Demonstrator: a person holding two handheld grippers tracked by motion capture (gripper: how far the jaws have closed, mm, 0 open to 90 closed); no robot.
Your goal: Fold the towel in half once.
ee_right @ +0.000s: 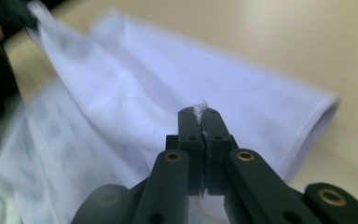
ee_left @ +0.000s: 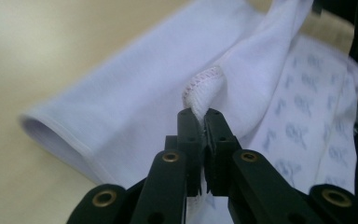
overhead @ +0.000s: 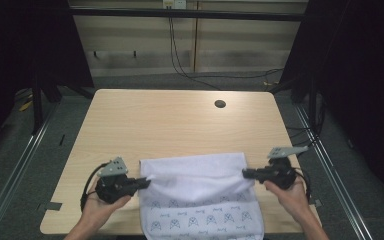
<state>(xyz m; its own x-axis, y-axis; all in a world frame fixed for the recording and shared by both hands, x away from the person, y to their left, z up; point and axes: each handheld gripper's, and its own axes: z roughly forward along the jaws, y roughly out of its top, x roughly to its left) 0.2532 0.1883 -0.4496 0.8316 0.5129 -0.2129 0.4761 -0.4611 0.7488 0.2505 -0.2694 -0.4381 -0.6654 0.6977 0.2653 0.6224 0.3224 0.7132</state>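
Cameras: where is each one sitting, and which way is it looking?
High view: sits above the person's side, looks forward and down at the table; shows both hands, the left gripper, the right gripper and the cloth.
Left gripper view: rides on the left gripper, looks along its fingers, shut on the cloth's stitched edge.
Right gripper view: rides on the right gripper, looks along its fingers, shut on a cloth corner.
All share the white cloth and the table.

The cloth (overhead: 200, 200) runs off the high view's bottom edge; its print looks blurred.
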